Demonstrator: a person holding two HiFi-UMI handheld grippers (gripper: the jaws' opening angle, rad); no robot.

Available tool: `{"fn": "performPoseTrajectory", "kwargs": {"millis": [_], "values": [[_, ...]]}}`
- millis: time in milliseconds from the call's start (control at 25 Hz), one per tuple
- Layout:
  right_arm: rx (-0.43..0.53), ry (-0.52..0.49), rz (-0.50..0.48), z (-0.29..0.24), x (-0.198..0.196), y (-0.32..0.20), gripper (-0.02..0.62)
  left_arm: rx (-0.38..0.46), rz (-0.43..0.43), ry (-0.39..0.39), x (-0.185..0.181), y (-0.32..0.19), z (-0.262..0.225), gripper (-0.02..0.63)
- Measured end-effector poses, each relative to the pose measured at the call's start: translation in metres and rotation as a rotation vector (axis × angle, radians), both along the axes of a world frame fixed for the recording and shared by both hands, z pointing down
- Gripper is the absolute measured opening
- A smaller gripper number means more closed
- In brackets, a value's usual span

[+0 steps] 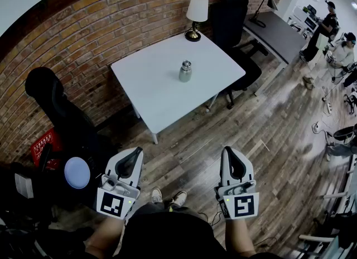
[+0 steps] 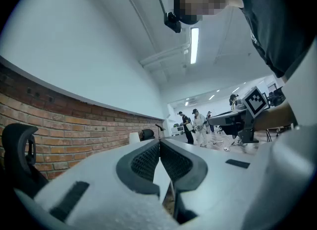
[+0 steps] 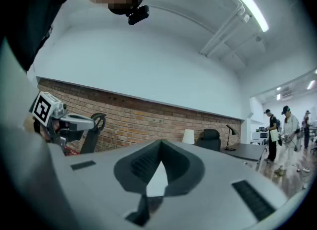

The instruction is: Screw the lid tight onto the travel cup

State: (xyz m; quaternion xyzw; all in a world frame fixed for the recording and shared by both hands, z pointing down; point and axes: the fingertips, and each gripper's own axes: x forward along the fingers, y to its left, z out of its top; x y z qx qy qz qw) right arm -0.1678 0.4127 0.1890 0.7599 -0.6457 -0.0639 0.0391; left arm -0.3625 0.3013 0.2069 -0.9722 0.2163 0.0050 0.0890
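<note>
A small metal travel cup [image 1: 185, 71] with its lid on top stands upright near the middle of the white table [image 1: 156, 93]. Both grippers are held low, well short of the table and over the floor. My left gripper [image 1: 135, 151] is shut with nothing in it; its tips meet in the left gripper view [image 2: 159, 142]. My right gripper [image 1: 230, 150] is shut and empty too, tips together in the right gripper view [image 3: 160, 141]. The cup is hidden behind the jaws in both gripper views.
A table lamp [image 1: 195, 17] stands at the table's far corner, a black office chair [image 1: 234, 23] behind it. Another black chair [image 1: 47, 93] stands by the brick wall at left. A grey desk [image 1: 276, 34] and people [image 1: 334, 40] are at far right. Wooden floor lies between me and the table.
</note>
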Motion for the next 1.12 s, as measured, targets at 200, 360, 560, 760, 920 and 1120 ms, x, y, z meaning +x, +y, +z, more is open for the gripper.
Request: {"fn": "performPoseTrajectory", "kwargs": {"millis": [200, 360, 560, 760, 920, 1120], "values": [[-0.009, -0.003, 0.001, 0.004, 0.006, -0.005, 0.012, -0.016, 0.008, -0.013, 0.007, -0.004, 0.004, 0.028], [-0.012, -0.024, 0.004, 0.009, 0.020, 0.002, 0.012, -0.024, 0.010, -0.024, 0.022, -0.004, 0.009, 0.028], [-0.022, -0.077, -0.011, 0.026, 0.047, 0.016, 0.014, -0.013, -0.006, -0.018, 0.043, -0.002, 0.013, 0.028], [-0.061, -0.067, -0.027, 0.040, 0.061, 0.012, 0.014, -0.045, -0.008, -0.025, 0.066, -0.012, 0.025, 0.028], [-0.078, -0.075, -0.030, 0.049, 0.084, -0.011, 0.014, -0.049, 0.004, -0.009, 0.098, -0.032, 0.029, 0.028], [-0.101, -0.043, -0.039, 0.052, 0.119, -0.053, 0.014, -0.053, 0.019, -0.001, 0.145, -0.079, 0.040, 0.028]]}}
